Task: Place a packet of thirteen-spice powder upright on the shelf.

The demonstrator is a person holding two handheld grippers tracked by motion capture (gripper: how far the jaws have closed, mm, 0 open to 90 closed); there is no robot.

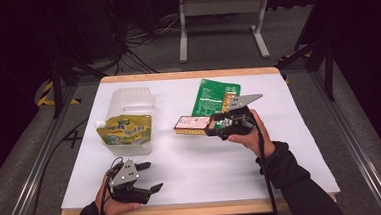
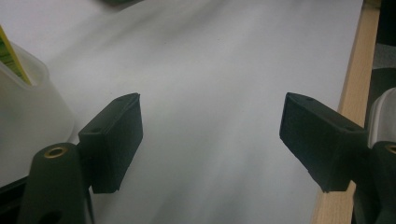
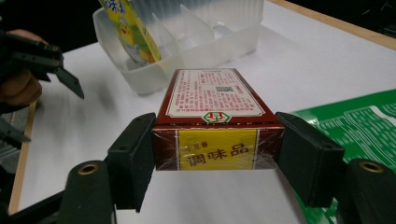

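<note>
High view, left to right: the left gripper [image 1: 141,178] rests near the table's [image 1: 182,163] front edge, jaws spread with nothing between them. Beyond it stands a translucent bin [image 1: 130,103] with a yellow pouch [image 1: 124,129] leaning at its front. Further right, the right gripper [image 1: 214,126] is clamped on one end of a red box [image 1: 192,125], beside a flat green packet [image 1: 213,96]. Left gripper view adds that its pads [image 2: 114,144] hover over bare white tabletop [image 2: 210,93], the bin's corner [image 2: 28,107] just to one side. Right gripper view reveals what the overhead angle hides: dividers inside the bin [image 3: 196,32], the pouch [image 3: 128,28] slotted upright in an end compartment, and both pads [image 3: 133,161] pressing the box's [image 3: 217,121] sides at its yellow-labelled end.
</note>
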